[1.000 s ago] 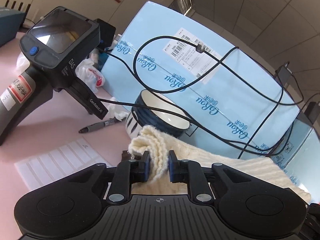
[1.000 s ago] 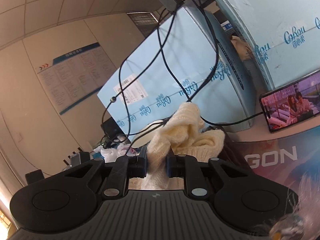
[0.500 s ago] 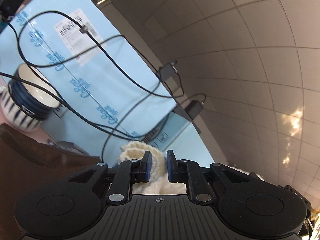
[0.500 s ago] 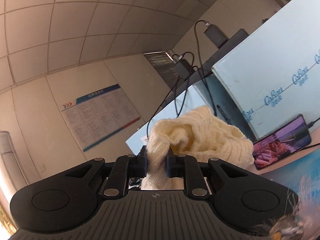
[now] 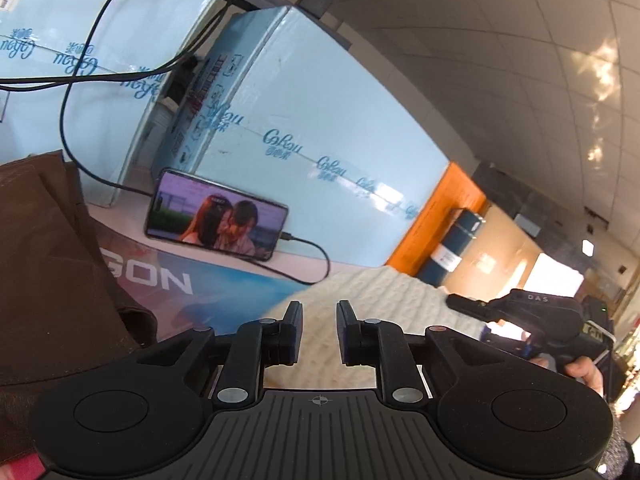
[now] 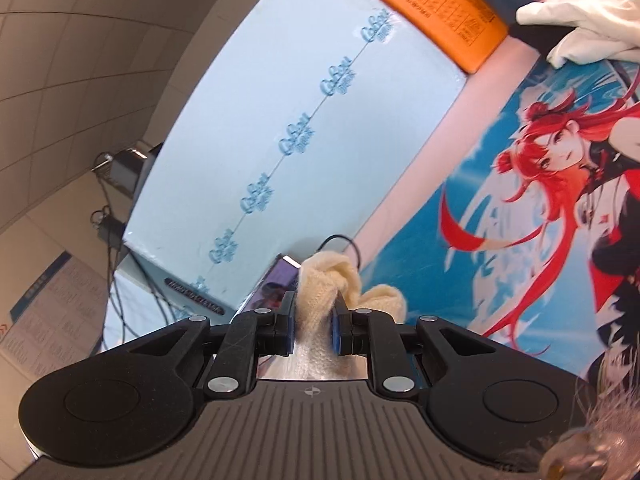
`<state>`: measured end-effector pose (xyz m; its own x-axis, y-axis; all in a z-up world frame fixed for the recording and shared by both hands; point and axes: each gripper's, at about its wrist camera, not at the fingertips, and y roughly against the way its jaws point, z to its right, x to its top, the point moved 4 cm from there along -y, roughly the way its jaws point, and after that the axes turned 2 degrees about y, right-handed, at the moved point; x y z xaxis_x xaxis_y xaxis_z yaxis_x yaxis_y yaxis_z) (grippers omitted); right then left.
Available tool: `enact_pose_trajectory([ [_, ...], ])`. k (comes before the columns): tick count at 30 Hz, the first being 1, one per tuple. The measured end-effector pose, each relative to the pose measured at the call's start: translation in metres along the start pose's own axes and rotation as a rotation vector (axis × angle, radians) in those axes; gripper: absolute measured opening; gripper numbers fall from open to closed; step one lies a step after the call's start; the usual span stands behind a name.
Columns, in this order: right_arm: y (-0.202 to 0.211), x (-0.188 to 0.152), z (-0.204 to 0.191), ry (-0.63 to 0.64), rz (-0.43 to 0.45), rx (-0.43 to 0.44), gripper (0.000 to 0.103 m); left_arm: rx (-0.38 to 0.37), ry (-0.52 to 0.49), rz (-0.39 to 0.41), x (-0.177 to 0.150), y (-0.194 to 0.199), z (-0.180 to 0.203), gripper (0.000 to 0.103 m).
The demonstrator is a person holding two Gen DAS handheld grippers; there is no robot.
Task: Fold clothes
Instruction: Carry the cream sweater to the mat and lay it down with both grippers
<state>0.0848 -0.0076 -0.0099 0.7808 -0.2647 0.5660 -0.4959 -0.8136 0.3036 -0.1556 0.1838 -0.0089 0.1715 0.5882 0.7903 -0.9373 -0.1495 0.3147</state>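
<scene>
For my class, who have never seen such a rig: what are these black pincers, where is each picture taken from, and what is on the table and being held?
A person holds a two-finger gripper in each hand; a wide-angle camera on each looks along its fingers. In the left view, the left gripper is opening, the cream knitted sweater beyond its fingers, not pinched. In the right view, the right gripper is shut on the sweater. On the table stand pale blue cardboard boxes, a propped phone playing video, and a printed desk mat.

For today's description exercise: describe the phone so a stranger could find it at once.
Start at the big pale blue boxes at the back. The phone leans on its long side against them, cable plugged in. It alone has a lit screen.
</scene>
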Motion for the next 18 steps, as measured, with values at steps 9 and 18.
enact_pose_trajectory([
  [9,-0.001,0.011,-0.007,0.299,0.193,-0.284,0.060,-0.006,0.187,-0.044,-0.003,-0.022,-0.014,0.060],
  [18,-0.003,-0.073,-0.095,0.683,0.077,-0.110,0.081,-0.139,0.268,0.068,0.006,0.005,-0.018,0.081],
])
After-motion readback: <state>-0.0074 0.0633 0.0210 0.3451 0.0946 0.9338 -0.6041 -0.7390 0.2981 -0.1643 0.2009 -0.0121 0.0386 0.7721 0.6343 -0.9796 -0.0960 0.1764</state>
